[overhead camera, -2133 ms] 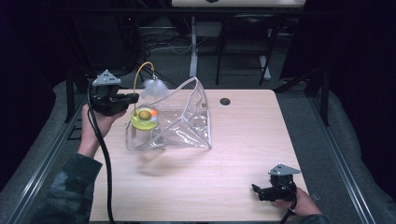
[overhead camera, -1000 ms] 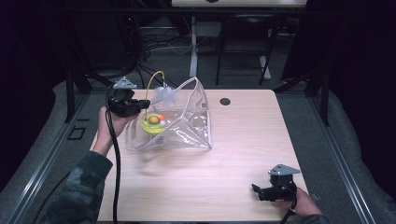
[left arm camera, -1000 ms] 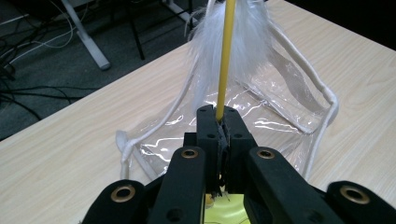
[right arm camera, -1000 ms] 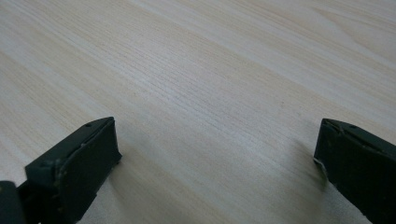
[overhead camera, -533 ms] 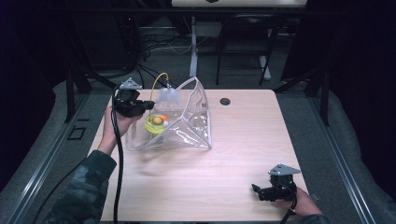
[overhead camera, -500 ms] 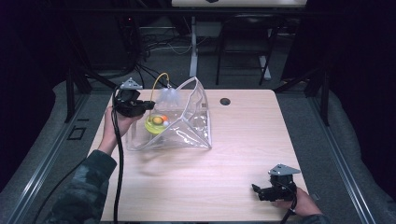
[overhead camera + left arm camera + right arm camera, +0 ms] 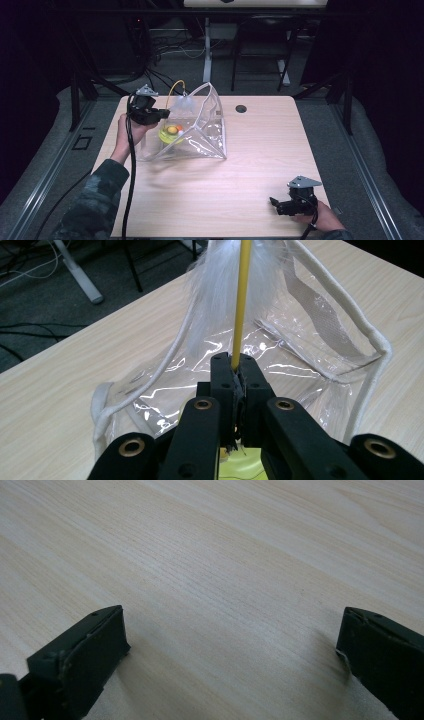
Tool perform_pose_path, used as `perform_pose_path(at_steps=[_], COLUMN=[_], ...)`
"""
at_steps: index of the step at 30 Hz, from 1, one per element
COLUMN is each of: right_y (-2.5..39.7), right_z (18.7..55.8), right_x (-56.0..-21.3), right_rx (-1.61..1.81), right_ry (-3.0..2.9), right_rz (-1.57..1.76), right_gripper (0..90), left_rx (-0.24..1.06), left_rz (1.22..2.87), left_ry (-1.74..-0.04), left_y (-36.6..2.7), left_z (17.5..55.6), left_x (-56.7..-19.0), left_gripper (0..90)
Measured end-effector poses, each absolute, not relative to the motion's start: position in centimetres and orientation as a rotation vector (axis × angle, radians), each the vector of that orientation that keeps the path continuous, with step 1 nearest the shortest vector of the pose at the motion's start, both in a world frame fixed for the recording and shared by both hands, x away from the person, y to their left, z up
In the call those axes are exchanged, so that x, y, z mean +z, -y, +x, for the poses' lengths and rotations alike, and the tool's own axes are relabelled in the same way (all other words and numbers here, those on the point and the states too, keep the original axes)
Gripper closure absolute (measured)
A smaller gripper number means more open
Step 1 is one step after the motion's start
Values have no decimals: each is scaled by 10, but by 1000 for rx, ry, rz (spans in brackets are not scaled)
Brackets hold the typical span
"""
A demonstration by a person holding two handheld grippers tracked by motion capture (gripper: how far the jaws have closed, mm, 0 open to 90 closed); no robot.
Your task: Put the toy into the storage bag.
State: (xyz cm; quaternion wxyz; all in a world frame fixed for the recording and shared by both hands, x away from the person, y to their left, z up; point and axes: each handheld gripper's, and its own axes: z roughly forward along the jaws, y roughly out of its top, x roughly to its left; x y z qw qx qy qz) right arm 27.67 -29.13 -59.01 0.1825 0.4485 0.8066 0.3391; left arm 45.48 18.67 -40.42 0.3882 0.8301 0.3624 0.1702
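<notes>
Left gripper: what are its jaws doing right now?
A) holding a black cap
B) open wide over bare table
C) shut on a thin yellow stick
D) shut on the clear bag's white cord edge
C: in the left gripper view the left gripper has its jaws pressed together on the yellow stick, which rises in front of the clear bag.
</notes>
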Motion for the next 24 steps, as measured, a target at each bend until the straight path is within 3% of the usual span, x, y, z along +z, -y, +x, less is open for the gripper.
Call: perform_pose_path(at_steps=[24], right_y=[292], right_z=[277], right_x=[-590], right_rx=[941], right_ry=[-2275], right_rz=[1264], right_gripper=[0], left_rx=[389], left_rz=[2145], left_ry=[-973], left_y=[-183], left_z=[472], left_x=[-435], left_gripper=[881])
